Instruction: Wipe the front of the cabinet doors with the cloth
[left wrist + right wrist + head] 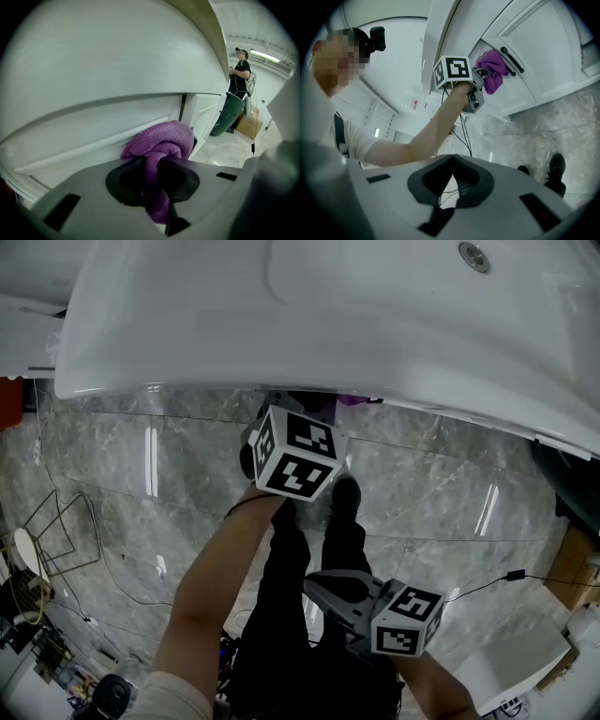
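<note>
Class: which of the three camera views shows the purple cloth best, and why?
The left gripper view: the purple cloth fills the centre, clamped in the left gripper against the white cabinet door. The right gripper view shows it small beside a door handle; the head view shows only a purple sliver under the basin.

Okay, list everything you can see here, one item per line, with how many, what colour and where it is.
cloth: one, purple, against a cabinet door
cabinet doors: at least two, white, under the sink
door handle: one, black, beside the cloth
sink: one, white, above the doors
floor: grey marble tiles
bystander: one, dark clothes, far background
left gripper: one, grey, shut on the cloth
right gripper: one, grey, shut, empty, away from the cabinet
</note>
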A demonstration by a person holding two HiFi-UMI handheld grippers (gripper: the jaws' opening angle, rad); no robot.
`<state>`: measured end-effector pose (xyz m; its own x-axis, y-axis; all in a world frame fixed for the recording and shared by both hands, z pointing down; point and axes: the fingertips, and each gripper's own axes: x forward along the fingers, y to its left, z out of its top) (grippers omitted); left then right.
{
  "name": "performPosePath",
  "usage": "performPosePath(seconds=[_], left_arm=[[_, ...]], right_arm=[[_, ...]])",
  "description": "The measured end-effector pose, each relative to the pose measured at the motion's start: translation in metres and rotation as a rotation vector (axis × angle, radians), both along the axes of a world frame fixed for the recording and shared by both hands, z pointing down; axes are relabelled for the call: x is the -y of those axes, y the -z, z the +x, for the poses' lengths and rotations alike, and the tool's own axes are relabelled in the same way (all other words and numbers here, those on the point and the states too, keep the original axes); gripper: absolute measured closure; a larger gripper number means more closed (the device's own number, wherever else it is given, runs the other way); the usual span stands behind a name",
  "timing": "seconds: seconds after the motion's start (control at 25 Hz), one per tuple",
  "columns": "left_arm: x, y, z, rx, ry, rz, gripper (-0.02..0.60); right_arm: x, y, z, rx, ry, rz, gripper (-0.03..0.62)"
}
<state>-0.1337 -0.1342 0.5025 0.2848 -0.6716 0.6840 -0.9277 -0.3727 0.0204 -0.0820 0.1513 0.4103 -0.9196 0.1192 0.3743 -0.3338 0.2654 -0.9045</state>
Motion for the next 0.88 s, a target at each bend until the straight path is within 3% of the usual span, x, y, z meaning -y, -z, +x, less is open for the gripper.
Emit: performPosePath(seconds=[0.44,0.68,0.88], left_arm=[[-0.008,-0.139,0.001,0.102,-0.003,-0.192,0.511],[-0.009,-0.214,-0.01,0.265,-0.028,-0.298,0.511],[-0.013,-0.265,-0.01,0.32,-0.03,-0.345,0.511]], right_arm=[[0.011,-0.022,0.028,-0.007,-0.053,-0.017,0.585],[0.023,-0.038,0.035,0.004,-0.072,0.013,0.585],[0.031,-0.064,0.056,-0.022,-0.139,0.022,0.585]])
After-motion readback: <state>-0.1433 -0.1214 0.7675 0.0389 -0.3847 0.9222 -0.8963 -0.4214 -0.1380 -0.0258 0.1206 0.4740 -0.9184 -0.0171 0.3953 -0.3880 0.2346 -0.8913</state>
